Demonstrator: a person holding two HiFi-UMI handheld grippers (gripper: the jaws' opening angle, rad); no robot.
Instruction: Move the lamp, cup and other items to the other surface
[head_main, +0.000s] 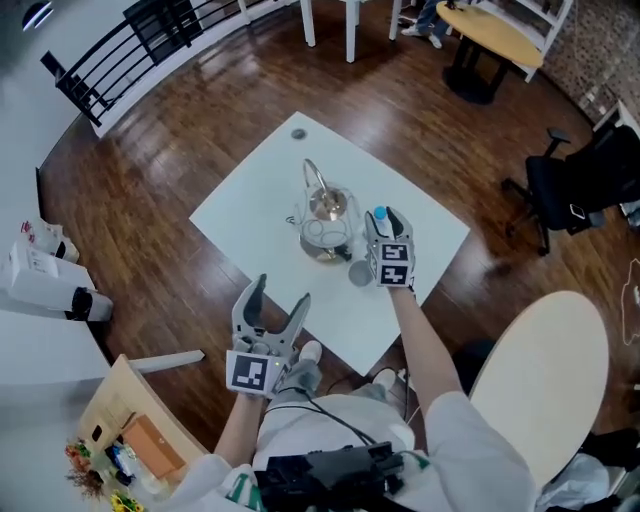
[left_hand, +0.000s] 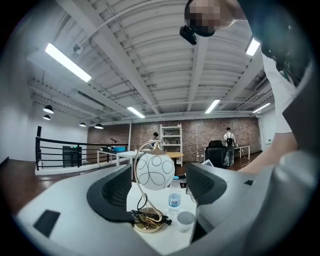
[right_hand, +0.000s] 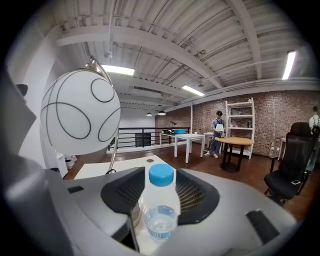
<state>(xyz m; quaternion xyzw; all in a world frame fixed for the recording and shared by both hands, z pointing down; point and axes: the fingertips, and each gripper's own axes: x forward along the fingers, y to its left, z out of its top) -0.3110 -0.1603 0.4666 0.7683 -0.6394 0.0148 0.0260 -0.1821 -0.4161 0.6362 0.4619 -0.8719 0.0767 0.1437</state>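
On the white square table (head_main: 250, 200) stands a gold-stemmed lamp (head_main: 325, 225) with a white globe, its black cord bundled at the base. A small water bottle (head_main: 380, 214) with a blue cap stands just right of it, and a grey cup (head_main: 360, 272) sits nearer me. My right gripper (head_main: 386, 226) is shut on the bottle (right_hand: 160, 205), which rests upright on the table between the pads; the lamp globe (right_hand: 80, 112) looms at its left. My left gripper (head_main: 280, 300) hangs open and empty over the table's near edge, facing the lamp (left_hand: 155, 171), bottle (left_hand: 173, 201) and cup (left_hand: 185, 220).
A small grey disc (head_main: 298, 133) lies at the table's far corner. A round beige table (head_main: 545, 385) is at my right, a black office chair (head_main: 580, 185) beyond it. White boxes (head_main: 40, 280) and a cluttered wooden shelf (head_main: 130, 440) stand at the left.
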